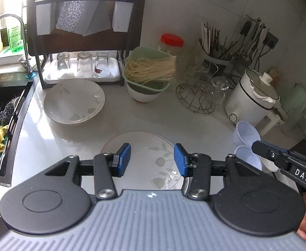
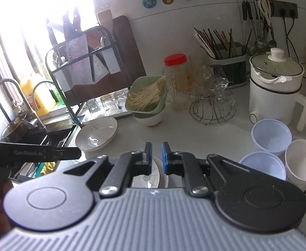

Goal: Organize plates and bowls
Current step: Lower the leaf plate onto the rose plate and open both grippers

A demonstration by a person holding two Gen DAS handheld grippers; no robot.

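My left hand-held gripper [image 1: 152, 159] hangs half apart over a plate [image 1: 151, 159] lying flat on the surface [image 1: 48, 138], nothing between its pads. My right hand-held gripper [image 2: 156, 156] is together, empty. Ahead-left lies a second plate [image 1: 74, 101]. Only the right view shows a white bowl [image 2: 302, 161] beside two plastic tubs [image 2: 271, 137].

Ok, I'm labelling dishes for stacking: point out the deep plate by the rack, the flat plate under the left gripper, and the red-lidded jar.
deep plate [image 1: 74, 101], left wrist view, inner bottom.
flat plate [image 1: 151, 146], left wrist view, bare centre.
red-lidded jar [image 2: 175, 59], right wrist view, lid.
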